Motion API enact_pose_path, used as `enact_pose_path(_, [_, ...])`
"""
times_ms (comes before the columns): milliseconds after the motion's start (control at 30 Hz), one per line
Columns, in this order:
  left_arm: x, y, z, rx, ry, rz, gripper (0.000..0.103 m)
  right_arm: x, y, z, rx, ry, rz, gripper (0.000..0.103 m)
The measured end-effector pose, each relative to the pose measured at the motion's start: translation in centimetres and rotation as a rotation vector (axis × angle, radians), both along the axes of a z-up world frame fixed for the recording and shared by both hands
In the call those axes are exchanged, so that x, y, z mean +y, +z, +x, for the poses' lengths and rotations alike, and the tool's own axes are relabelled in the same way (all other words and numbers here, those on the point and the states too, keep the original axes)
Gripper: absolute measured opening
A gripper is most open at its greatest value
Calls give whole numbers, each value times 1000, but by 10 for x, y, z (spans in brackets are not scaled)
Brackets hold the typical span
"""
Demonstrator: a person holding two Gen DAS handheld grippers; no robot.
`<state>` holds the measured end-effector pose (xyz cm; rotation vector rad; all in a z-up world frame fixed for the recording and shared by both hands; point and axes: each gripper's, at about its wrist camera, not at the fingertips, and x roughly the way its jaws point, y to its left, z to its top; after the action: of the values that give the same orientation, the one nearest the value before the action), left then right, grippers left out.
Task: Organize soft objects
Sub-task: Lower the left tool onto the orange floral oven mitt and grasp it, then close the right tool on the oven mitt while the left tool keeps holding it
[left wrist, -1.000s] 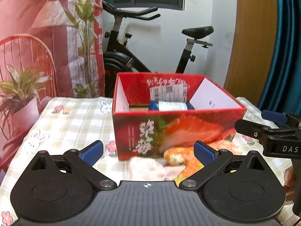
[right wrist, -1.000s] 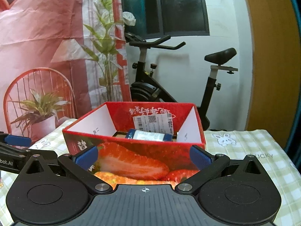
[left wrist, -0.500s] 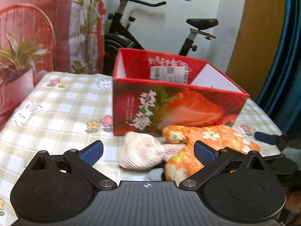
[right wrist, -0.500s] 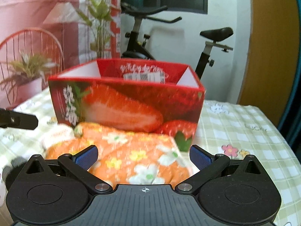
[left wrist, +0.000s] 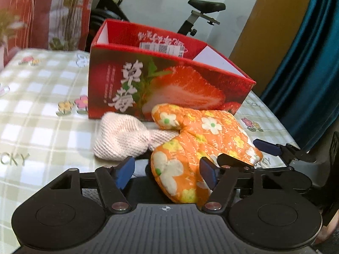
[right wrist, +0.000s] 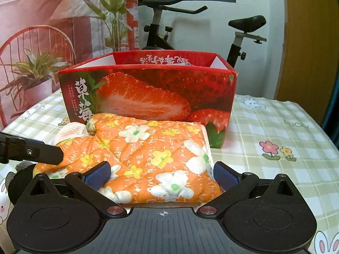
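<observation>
An orange flowered oven mitt [left wrist: 203, 139] [right wrist: 148, 154] lies on the table in front of a red strawberry box [left wrist: 165, 84] [right wrist: 148, 93]. A pink knitted piece [left wrist: 125, 139] [right wrist: 72, 131] lies to its left, partly under it. My left gripper [left wrist: 167, 173] is open, its fingers either side of the mitt's near left end. My right gripper [right wrist: 162, 175] is open, its fingers either side of the mitt's near right end. The right gripper's fingertips [left wrist: 264, 147] show at the right in the left wrist view. A left finger [right wrist: 31, 152] crosses the right wrist view.
The table wears a green checked cloth [left wrist: 42, 105] [right wrist: 275, 131] with flower and rabbit prints. An exercise bike [right wrist: 190, 27], a potted plant [right wrist: 34, 78] and a red chair stand behind the table. A blue curtain [left wrist: 307, 63] hangs at the right.
Both grippers have come down and forward from box height to table level. The mitt now sits between the fingers of each. The left jaws have narrowed somewhat.
</observation>
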<state>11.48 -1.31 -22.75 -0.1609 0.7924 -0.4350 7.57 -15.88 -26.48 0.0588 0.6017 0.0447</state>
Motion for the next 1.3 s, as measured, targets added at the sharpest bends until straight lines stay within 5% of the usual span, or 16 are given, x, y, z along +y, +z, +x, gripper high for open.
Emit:
enact_pose_path(200, [-1,-11,4,49,-22,-40,64,-1,1,-1,3,9,12,102])
enact_pose_path(400, [-1,-8,1,1,-27,-24,24,-2,2,-3,-7,18,29,102])
enact_pose_path(500, [4,-2,-1,-30,5,-28,18,-4,5,-5,-24,27,57,102])
enact_pose_path(733, [17,-6,3,-12,99,-1,18,-6,9,-5,-36,19,73,101])
enact_pose_path(1300, [17,-12,1,-29,85,13,19,-2,21,-12,-93,48,48,49])
